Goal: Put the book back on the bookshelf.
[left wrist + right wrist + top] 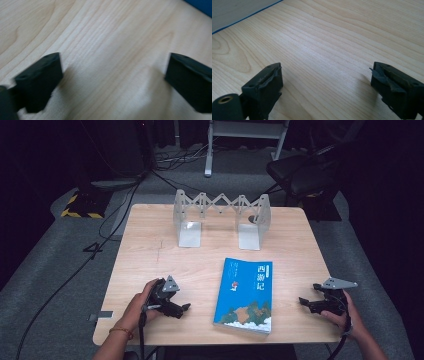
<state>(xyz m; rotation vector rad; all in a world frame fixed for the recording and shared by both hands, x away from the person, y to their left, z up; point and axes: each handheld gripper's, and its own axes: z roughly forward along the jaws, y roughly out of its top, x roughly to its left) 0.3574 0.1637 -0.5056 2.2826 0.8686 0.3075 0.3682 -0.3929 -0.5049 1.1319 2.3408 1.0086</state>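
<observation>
Both grippers — left gripper (186, 307), right gripper (303, 301) — are resting with fingers spread, flanking the blue book (245, 295) near the surface's front edge, risking shoving it off.

Light wooden table (150, 255) with rounded corners, standing on grey carpet floor (45, 270). Clear wood grain in both gripper views. Flat on top, near front edge and a little right of the middle: a blue book (245, 295) with Chinese characters on the cover, front side up. Toward the back edge: a white expanding book stand (221, 217) with two upright end plates and zigzag bars between. Left gripper (172, 306) and right gripper (312, 304) low at the surface, one each side of the book, apart from it.
</observation>
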